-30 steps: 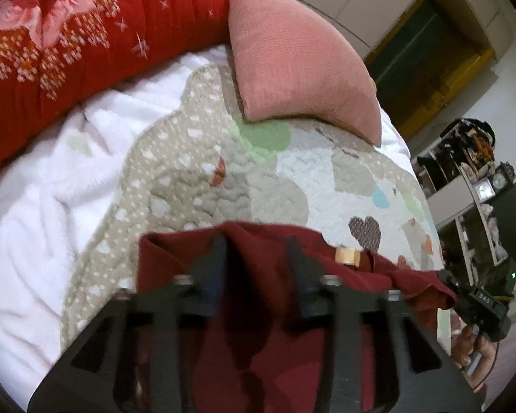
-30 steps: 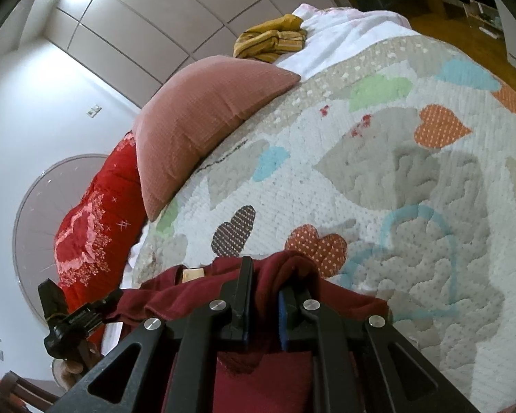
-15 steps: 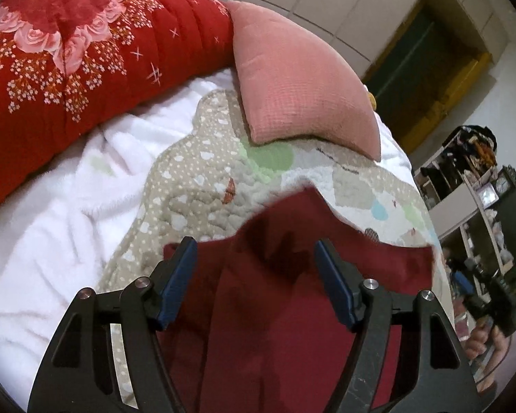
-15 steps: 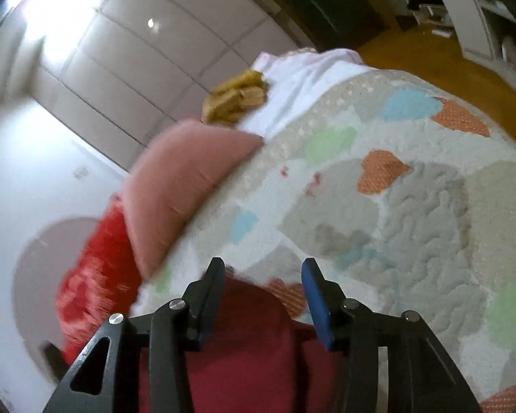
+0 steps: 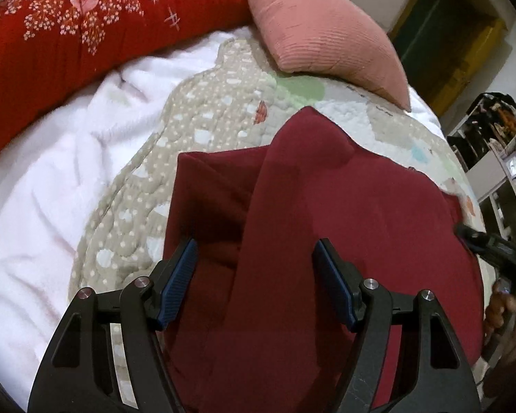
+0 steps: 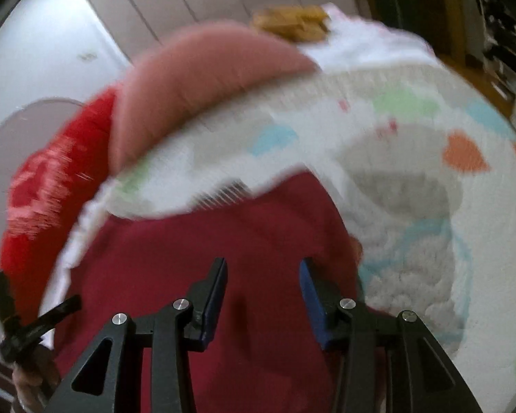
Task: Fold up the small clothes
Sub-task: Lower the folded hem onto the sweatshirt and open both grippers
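A dark red garment [image 5: 326, 227] lies folded over on the patchwork quilt [image 5: 203, 130], with a raised fold running down its middle. My left gripper [image 5: 254, 247] is open and empty just above it, jaws wide apart. In the right wrist view, which is blurred, the same garment [image 6: 223, 258] lies under my right gripper [image 6: 263, 265], also open and empty. The right gripper also shows at the right edge of the left wrist view [image 5: 492, 247], and the left gripper at the lower left of the right wrist view [image 6: 27, 323].
A pink pillow [image 5: 326, 31] and a red floral blanket [image 5: 68, 27] lie at the head of the bed. A white fleece blanket [image 5: 44, 189] lies left of the quilt. Yellow folded cloth [image 6: 292, 22] sits at the far end. Shelves [image 5: 498, 158] stand at the right.
Both grippers were shut on the garment's edge one second ago. They have since opened, let it drop folded over on the quilt, and drawn back above it.
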`<state>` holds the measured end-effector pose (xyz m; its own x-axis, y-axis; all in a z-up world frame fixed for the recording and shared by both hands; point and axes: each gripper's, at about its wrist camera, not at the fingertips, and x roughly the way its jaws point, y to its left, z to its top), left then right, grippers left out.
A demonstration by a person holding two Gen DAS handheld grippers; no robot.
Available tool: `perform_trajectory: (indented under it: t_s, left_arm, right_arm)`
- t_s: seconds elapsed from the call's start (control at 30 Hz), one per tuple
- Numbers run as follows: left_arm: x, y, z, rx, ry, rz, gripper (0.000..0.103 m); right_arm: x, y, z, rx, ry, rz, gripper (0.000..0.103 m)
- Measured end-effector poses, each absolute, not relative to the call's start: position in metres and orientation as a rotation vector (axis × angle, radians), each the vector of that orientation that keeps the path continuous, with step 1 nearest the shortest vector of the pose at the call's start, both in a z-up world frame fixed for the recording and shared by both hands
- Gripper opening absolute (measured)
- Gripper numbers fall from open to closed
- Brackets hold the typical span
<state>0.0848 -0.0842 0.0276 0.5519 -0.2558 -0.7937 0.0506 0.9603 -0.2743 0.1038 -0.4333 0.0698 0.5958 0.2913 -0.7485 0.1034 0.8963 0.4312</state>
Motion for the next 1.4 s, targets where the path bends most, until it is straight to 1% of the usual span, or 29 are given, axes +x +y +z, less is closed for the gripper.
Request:
perform_trajectory:
  t_s: [0.07, 0.17, 0.3, 0.4, 0.63, 0.8, 0.87, 0.9, 0.93, 0.97, 1.0, 1.03, 1.07, 1.13, 1.27, 1.33, 1.4]
  left_arm:
    - [0.082, -0.085, 0.028, -0.214, 0.964, -0.187, 0.071]
    - [0.08, -0.075, 0.035, -0.252, 0.991, -0.215, 0.071]
    - [0.063, -0.049, 0.054, -0.308, 0.964, -0.226, 0.071]
    - [0.051, -0.033, 0.064, -0.318, 0.933, -0.226, 0.071]
    - [0.036, -0.025, 0.056, -0.389, 0.982, -0.287, 0.071]
    - [0.029, -0.047, 0.043, -0.349, 1.034, -0.36, 0.071]
    - [0.023, -0.055, 0.042, -0.279, 1.013, -0.351, 0.07]
    - [0.02, -0.058, 0.042, -0.243, 1.004, -0.351, 0.069]
    - [0.018, -0.061, 0.042, -0.217, 1.002, -0.349, 0.063]
    - [0.015, -0.063, 0.042, -0.191, 1.001, -0.347, 0.06]
    - [0.013, -0.064, 0.042, -0.176, 1.002, -0.351, 0.052]
    - [0.009, -0.066, 0.043, -0.163, 1.007, -0.368, 0.046]
    - [0.005, -0.067, 0.043, -0.147, 1.007, -0.372, 0.045]
    - [0.0, -0.067, 0.043, -0.121, 0.996, -0.375, 0.04]
    - [-0.009, -0.064, 0.034, -0.117, 0.987, -0.375, 0.032]
    - [-0.012, -0.061, 0.028, -0.124, 0.981, -0.369, 0.026]
    - [-0.011, -0.056, 0.023, -0.161, 0.992, -0.369, 0.025]
  right_arm:
    - [0.106, -0.436, 0.061, 0.464, 0.931, 0.109, 0.042]
    - [0.093, -0.441, 0.072, 0.468, 0.908, 0.106, 0.042]
    - [0.051, -0.452, 0.095, 0.506, 0.861, 0.152, 0.044]
    - [0.013, -0.454, 0.104, 0.475, 0.85, 0.183, 0.045]
    - [-0.039, -0.447, 0.082, 0.458, 0.894, 0.197, 0.045]
    - [-0.053, -0.443, 0.072, 0.486, 0.891, 0.24, 0.045]
    - [-0.056, -0.439, 0.072, 0.463, 0.88, 0.248, 0.044]
    - [-0.057, -0.437, 0.072, 0.445, 0.881, 0.252, 0.035]
    - [-0.058, -0.433, 0.073, 0.408, 0.884, 0.252, 0.024]
    - [-0.059, -0.432, 0.074, 0.382, 0.881, 0.245, 0.02]
    - [-0.061, -0.431, 0.076, 0.364, 0.875, 0.244, 0.012]
    - [-0.063, -0.431, 0.077, 0.366, 0.871, 0.248, 0.01]
    - [-0.066, -0.432, 0.078, 0.372, 0.865, 0.256, 0.009]
    - [-0.074, -0.434, 0.08, 0.381, 0.854, 0.274, 0.006]
    - [-0.092, -0.433, 0.082, 0.392, 0.847, 0.316, 0.006]
    - [-0.096, -0.43, 0.075, 0.367, 0.868, 0.305, 0.006]
    - [-0.093, -0.427, 0.063, 0.351, 0.903, 0.275, 0.006]
